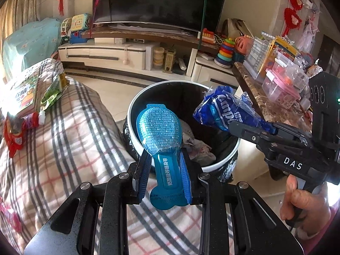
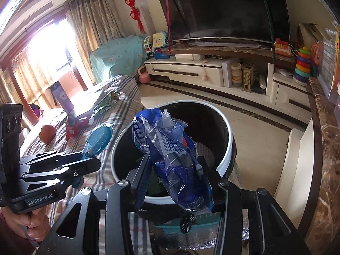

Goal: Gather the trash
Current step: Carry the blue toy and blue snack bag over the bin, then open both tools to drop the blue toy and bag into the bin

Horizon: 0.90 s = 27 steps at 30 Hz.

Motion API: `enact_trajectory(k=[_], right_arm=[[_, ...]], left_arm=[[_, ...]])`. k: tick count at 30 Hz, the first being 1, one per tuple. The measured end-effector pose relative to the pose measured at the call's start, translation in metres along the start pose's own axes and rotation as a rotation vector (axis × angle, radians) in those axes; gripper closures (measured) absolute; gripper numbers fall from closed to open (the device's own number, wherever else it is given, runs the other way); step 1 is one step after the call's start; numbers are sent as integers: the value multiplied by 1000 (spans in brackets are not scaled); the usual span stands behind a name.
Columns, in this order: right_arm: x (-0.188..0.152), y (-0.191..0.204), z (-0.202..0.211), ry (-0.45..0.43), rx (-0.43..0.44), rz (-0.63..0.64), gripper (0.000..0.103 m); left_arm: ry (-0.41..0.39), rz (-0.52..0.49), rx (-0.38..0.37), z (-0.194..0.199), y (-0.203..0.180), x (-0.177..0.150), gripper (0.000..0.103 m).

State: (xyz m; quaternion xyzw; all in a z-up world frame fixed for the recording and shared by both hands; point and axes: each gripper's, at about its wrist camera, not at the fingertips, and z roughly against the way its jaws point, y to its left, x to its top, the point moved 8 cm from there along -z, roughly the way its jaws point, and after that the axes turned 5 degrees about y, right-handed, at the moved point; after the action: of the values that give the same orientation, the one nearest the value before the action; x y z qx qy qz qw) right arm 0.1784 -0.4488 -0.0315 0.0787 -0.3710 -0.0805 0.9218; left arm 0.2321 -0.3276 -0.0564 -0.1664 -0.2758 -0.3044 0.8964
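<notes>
1. Living rm w/ pale tile floor; big dark TV [image 1: 157, 2] at top centre of left wrist view, on a long white TV unit [image 1: 102, 53] cluttered w/ toys.
2. Plaid cover [image 1: 70, 131] fills lower left of that frame; on it, far left, a green snack packet [image 1: 52, 93] and red wrapper [image 1: 12, 138], both lying well apart from the bin.
3. Trash bin [image 1: 136, 104], round, white rim, black liner, sits centre frame just beside the plaid edge; crumpled paper already inside.
4. Left gripper [image 1: 163, 170], bottom centre: jaws narrow, clamped on a teal pouch [image 1: 158, 125]. Pouch sticks up and forward, its wide end over the bin's near-left rim.
5. Right gripper [image 2: 174, 178], bottom centre of right wrist view: jaws narrow-ish, pinching a crumpled blue wrapper [image 2: 167, 146] w/ clear film. Wrapper hangs over the bin opening.
6. In left view the same wrapper shows at centre right, above the bin's right rim; a hand [image 1: 301, 201] grips the handle at lower right.
7. Marble-top counter [image 1: 267, 106] at right edge, stacked w/ clear plastic boxes.
8. Right view, left side: an orange [image 2: 47, 133] on the plaid, near a red packet.
</notes>
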Motion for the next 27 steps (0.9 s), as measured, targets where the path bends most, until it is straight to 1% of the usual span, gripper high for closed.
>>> enact_trajectory(k=[13, 24, 27], right_arm=[[10, -16, -22, 38, -11, -16, 59], [19, -18, -34, 55, -23, 3, 58], [20, -19, -38, 61, -22, 8, 56]], left_arm=[[31, 0, 0, -25, -2, 13, 78], [51, 8, -6, -38, 2, 19, 78], [56, 9, -9, -40, 0, 20, 77]])
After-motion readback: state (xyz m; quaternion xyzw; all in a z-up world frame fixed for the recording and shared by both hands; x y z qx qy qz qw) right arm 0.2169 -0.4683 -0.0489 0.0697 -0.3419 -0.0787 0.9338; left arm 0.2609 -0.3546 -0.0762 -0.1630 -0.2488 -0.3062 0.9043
